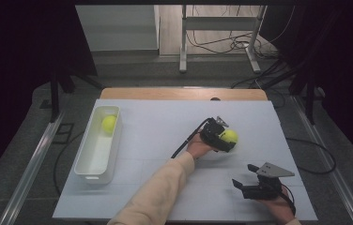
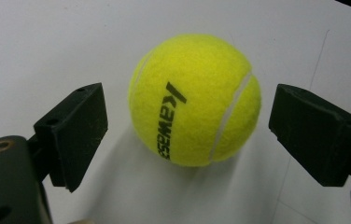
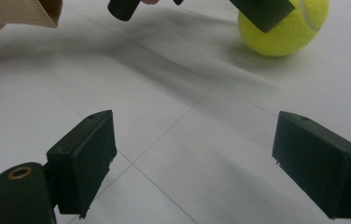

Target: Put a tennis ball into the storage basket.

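Left gripper wide open astride the ball, no contact; we judge grasp pending: close, then carry to the tray; right gripper open, empty.

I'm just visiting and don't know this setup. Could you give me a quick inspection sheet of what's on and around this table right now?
Surface: white table top, bare between the things.
Job's things: tennis ball on the table; second tennis ball inside the white bin at the left.
Clutter: nothing seen.
Grippers: left tongs open, jaws either side of the ball, not touching it; right tongs open, holding nothing, near the front edge.
Cables: black cable trailing from the left tongs; more on the floor.
Surroundings: dark curtains, metal frame legs behind.
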### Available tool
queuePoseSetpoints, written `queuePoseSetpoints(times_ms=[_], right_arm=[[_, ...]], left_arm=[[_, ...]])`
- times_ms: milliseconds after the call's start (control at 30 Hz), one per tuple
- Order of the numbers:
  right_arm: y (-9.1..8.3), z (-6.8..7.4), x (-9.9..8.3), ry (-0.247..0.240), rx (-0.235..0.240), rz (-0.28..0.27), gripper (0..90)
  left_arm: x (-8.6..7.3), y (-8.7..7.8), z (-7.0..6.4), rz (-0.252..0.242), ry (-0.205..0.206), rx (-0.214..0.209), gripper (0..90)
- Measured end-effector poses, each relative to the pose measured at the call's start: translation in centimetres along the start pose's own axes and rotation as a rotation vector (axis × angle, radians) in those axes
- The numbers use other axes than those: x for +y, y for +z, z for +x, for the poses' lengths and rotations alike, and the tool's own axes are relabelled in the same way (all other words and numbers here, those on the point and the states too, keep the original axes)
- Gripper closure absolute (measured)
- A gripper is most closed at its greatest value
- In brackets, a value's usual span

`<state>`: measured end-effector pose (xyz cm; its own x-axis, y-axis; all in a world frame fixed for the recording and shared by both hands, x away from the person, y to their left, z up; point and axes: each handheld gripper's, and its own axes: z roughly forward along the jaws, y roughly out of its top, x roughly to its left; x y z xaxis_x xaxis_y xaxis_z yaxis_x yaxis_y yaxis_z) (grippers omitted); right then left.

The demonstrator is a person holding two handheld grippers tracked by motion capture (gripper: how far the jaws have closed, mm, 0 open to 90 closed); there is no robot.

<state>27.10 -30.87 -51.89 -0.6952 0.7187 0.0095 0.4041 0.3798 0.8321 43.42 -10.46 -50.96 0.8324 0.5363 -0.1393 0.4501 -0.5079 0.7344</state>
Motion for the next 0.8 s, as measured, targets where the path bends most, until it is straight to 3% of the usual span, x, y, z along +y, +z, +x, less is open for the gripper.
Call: queuePoseSetpoints(times_ms=[333, 467, 633, 800], right_arm=[[-0.02, -0.03, -0.03, -0.002, -0.003, 0.005, 13.8], [-0.03, -0.04, -0.04, -0.001, -0.004, 0.004, 13.8], [-0.08, -0.05, -0.05, -0.002, -0.005, 0.003, 13.8], [-0.08, -0.06, -0.05, -0.002, -0.009, 0.002, 13.8]], left_arm=[[0.25, 0.96, 0.31, 0.007, -0.021, -0.003, 12.9], [0.3, 0.88, 0.5, 0.0, -0.069, -0.047, 25.3], [0.44, 0.6, 0.18, 0.021, -0.028, -0.018, 26.6], [0.5, 0.11, 0.32, 0.019, -0.028, -0.012, 26.8]])
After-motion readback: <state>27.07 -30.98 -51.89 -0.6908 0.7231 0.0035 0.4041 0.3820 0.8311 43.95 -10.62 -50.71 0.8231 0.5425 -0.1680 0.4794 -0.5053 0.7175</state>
